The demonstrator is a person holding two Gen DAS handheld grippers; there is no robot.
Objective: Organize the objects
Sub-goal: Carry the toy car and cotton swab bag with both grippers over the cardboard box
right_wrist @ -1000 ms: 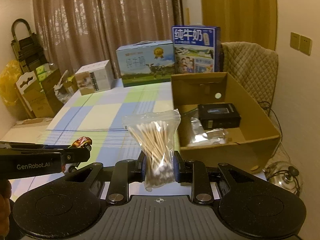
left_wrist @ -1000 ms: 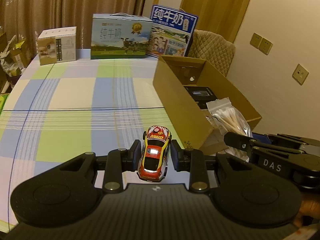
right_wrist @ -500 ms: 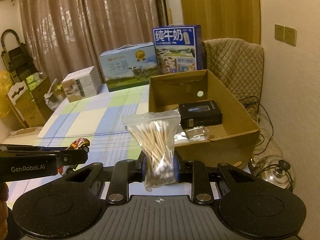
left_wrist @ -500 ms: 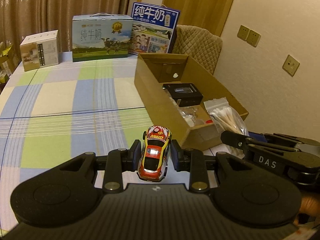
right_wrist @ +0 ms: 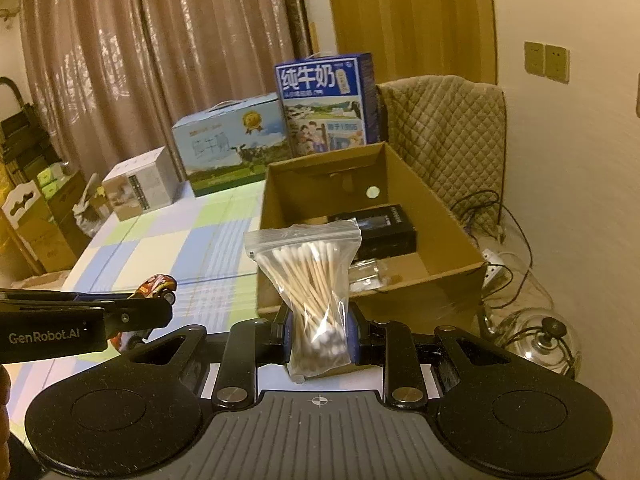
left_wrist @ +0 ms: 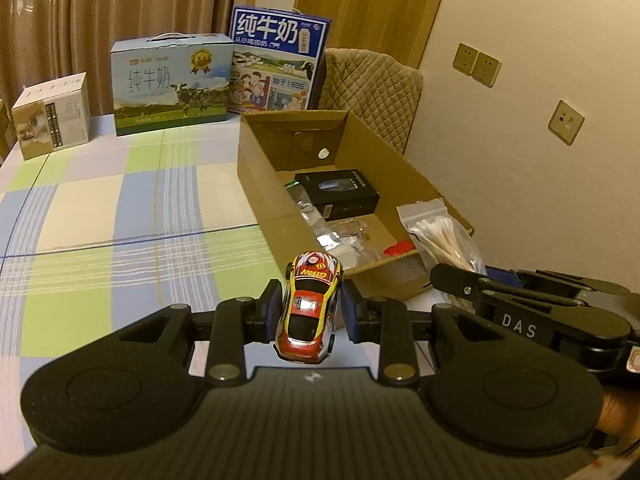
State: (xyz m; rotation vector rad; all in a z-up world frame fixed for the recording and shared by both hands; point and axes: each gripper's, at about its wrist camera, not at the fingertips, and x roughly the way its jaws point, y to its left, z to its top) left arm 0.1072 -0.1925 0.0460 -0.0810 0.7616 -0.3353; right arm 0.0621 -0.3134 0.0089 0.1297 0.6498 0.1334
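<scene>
Left tool [left_wrist: 308, 312] clamps toy car [left_wrist: 310, 306]; right tool [right_wrist: 319, 334] clamps swab bag [right_wrist: 310, 280]. Both held just short of cardboard box [left_wrist: 260, 168], which already holds black box [left_wrist: 340, 194] and packets. Est. remaining: drop both in.

Black left tool [left_wrist: 310, 314] lettered "GenRobot.AI"; right tool [right_wrist: 319, 334] lettered "DAS"

Open-topped cardboard box [left_wrist: 256, 168] at table's right edge; its top gives clear entry from above. Inside, far half of the floor bare; black case [left_wrist: 338, 192] mid-box, clear packets [left_wrist: 340, 236] toward the near end. Checked tablecloth [left_wrist: 120, 208] left of the box lies broad and unobstructed. Far edge walled by two milk cartons [left_wrist: 172, 84] and a small white box [left_wrist: 52, 116]. Quilted chair back [right_wrist: 444, 140] stands just behind the box, wall close on the right.
</scene>
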